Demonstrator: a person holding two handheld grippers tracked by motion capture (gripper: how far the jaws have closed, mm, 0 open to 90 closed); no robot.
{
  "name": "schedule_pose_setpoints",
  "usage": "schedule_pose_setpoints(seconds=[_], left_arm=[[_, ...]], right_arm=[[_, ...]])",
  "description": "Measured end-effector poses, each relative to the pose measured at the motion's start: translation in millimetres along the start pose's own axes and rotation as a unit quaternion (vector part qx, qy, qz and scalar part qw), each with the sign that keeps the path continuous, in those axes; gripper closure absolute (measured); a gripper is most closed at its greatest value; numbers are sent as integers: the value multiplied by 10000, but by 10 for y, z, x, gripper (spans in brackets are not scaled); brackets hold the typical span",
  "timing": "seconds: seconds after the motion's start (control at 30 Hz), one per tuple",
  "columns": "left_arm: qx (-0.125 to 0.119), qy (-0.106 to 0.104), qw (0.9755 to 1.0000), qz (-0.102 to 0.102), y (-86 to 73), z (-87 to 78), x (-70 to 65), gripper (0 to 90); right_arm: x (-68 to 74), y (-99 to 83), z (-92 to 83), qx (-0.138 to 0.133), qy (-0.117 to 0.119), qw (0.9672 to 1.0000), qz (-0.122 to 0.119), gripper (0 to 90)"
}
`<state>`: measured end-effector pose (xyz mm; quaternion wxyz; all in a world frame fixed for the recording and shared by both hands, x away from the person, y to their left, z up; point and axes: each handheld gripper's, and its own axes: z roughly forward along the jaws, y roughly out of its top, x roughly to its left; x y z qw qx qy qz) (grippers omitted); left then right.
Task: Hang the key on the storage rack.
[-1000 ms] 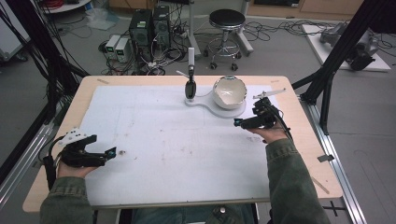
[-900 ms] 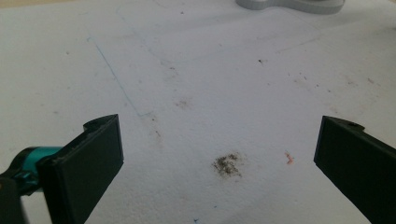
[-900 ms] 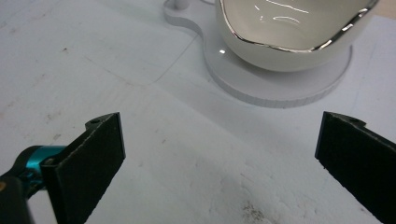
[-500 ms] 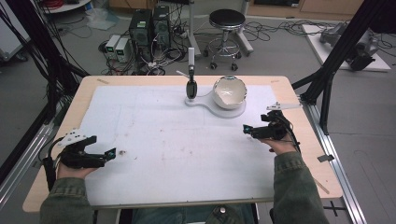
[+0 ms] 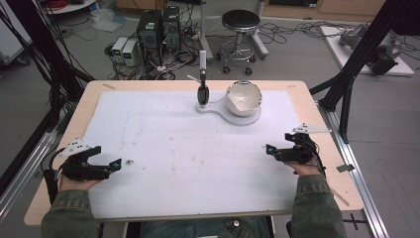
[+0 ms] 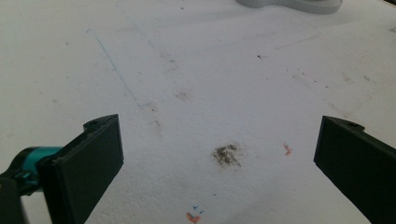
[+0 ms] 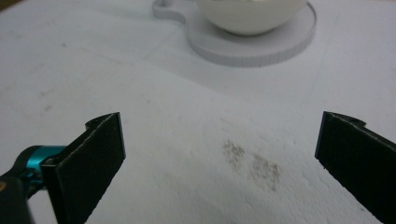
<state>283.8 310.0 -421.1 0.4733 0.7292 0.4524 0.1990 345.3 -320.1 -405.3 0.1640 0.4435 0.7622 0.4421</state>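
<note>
A: Tools first, from the left. We hold the left tool (image 5: 115, 164) low over the near-left part of the white sheet (image 5: 188, 148) that covers the worktop (image 5: 94, 89). Its two black jaws stand wide apart with nothing between them.

B: In the left gripper view we look past those jaws at bare sheet, with a dark smudge (image 6: 227, 155) just ahead and a thin blue pen line (image 6: 112, 70) running farther off.

A: Moving toward the middle, at the far edge of the sheet we see a black and white upright piece (image 5: 202, 84) standing on the narrow end of a flat white base (image 5: 247, 119). A white bowl (image 5: 243, 98) sits on the round end of that base, just beside the upright piece.

B: Both are well apart from our hands. In the right gripper view the bowl (image 7: 252, 14) and base (image 7: 261, 46) lie straight ahead.

A: On the right, we hold the right tool (image 5: 269, 149) near the right edge of the sheet, pointing left. Its jaws are wide too, empty, over a faint grey smudge (image 7: 252, 163).
</note>
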Motion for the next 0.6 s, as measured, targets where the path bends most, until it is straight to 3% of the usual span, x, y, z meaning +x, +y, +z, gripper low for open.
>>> schedule_pose_setpoints(seconds=[0.37, 0.6], left_arm=[[73, -78, 9999, 63, -20, 15, -11, 18], [78, -174, 9998, 98, -47, 48, -28, 18]], right_arm=[[11, -22, 11, 16, 84, 10000, 47, 5], [11, -72, 35, 72, 120, 9997, 213, 5]])
